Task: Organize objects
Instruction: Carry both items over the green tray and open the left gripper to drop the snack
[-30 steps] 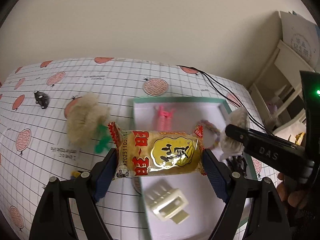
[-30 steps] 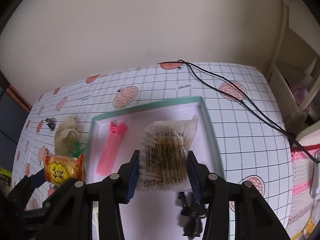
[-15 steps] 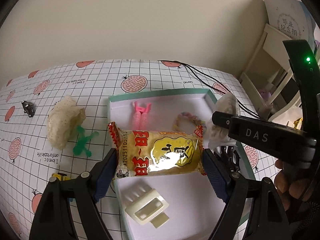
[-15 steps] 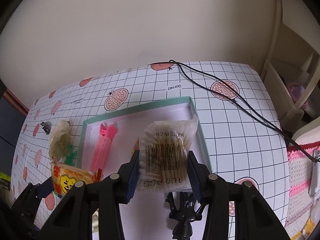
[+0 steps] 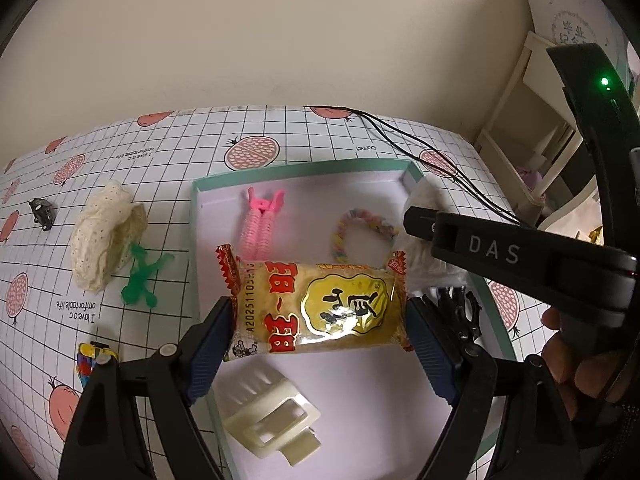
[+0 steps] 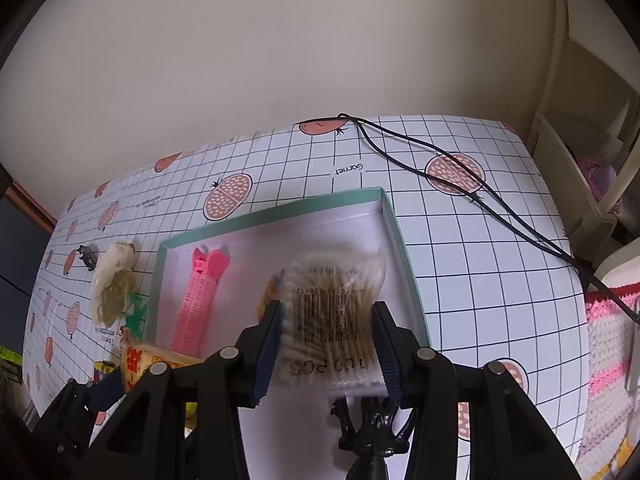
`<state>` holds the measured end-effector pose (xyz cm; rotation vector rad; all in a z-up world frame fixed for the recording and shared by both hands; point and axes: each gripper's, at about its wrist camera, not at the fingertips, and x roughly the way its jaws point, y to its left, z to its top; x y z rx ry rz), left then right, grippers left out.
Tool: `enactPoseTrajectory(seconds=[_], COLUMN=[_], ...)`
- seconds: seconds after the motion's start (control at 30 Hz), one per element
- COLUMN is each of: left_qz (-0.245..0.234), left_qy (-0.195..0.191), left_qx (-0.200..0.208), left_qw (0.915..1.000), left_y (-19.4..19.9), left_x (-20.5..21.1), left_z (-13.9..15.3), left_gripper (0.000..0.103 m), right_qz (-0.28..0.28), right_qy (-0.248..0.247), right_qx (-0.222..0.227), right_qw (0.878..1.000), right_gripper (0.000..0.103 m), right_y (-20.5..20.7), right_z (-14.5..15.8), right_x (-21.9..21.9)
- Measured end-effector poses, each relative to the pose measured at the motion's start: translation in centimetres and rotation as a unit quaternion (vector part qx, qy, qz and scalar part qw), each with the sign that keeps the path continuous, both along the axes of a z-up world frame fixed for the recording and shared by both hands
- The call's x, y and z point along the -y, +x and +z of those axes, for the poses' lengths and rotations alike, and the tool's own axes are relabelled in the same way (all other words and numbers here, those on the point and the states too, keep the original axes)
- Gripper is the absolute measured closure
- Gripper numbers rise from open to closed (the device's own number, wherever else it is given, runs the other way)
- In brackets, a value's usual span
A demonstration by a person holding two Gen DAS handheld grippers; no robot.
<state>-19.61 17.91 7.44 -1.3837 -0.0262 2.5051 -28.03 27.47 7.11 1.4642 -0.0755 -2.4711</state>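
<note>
In the left wrist view, a yellow snack packet (image 5: pixel 320 308) is clamped between the jaws of the left gripper (image 5: pixel 320 340), held over the teal-rimmed tray (image 5: pixel 304 170). Beyond the jaws lie a pink hair roller (image 5: pixel 259 232) and a braided ring (image 5: pixel 352 228); beneath them — a cream hair claw (image 5: pixel 272 424).

In the right wrist view, a bag of cotton swabs (image 6: pixel 330 320) is gripped by the right gripper (image 6: pixel 328 348) over the same tray — a black clip (image 6: pixel 372 432) is seen below the jaws.

Each hand-held gripper is matte black plastic with dark blue ribbed pads (image 5: pixel 212 344) and silver screw heads at the joints. The right hand-held gripper (image 6: pixel 326 346) has white "DAS" lettering and a green light.
</note>
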Motion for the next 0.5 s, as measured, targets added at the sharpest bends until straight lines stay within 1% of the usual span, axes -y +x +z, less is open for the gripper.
enactPoseTrajectory(seconds=[0.1, 0.3, 0.33, 0.37, 0.4, 0.5], left_qz=[0.000, 0.003, 0.002, 0.001, 0.001, -0.007], left_qy=[0.006, 0.003, 0.004, 0.004, 0.003, 0.001], left_qx=[0.003, 0.010, 0.010, 0.009, 0.007, 0.002], left_qw=[1.0000, 0.9999, 0.9999, 1.0000, 1.0000, 1.0000], left_y=[-0.1, -0.2, -0.3, -0.3, -0.2, 0.0], left_x=[0.0, 0.2, 0.2, 0.3, 0.3, 0.1], left_z=[0.0, 0.2, 0.3, 0.5, 0.6, 0.9], left_gripper=[0.016, 0.015, 0.015, 0.015, 0.013, 0.012], right_qz=[0.000, -0.007, -0.006, -0.007, -0.007, -0.008], right_qy=[-0.002, -0.010, -0.011, -0.012, -0.012, -0.016], right_qx=[-0.002, -0.006, -0.006, -0.008, -0.011, -0.015], right_qw=[1.000, 1.000, 1.000, 1.000, 1.000, 1.000], right_gripper=[0.056, 0.054, 0.052, 0.046, 0.043, 0.043], right_y=[-0.1, -0.2, -0.3, -0.2, -0.2, 0.0], right_z=[0.0, 0.2, 0.3, 0.4, 0.5, 1.0], right_x=[0.1, -0.2, -0.2, -0.3, -0.4, -0.4])
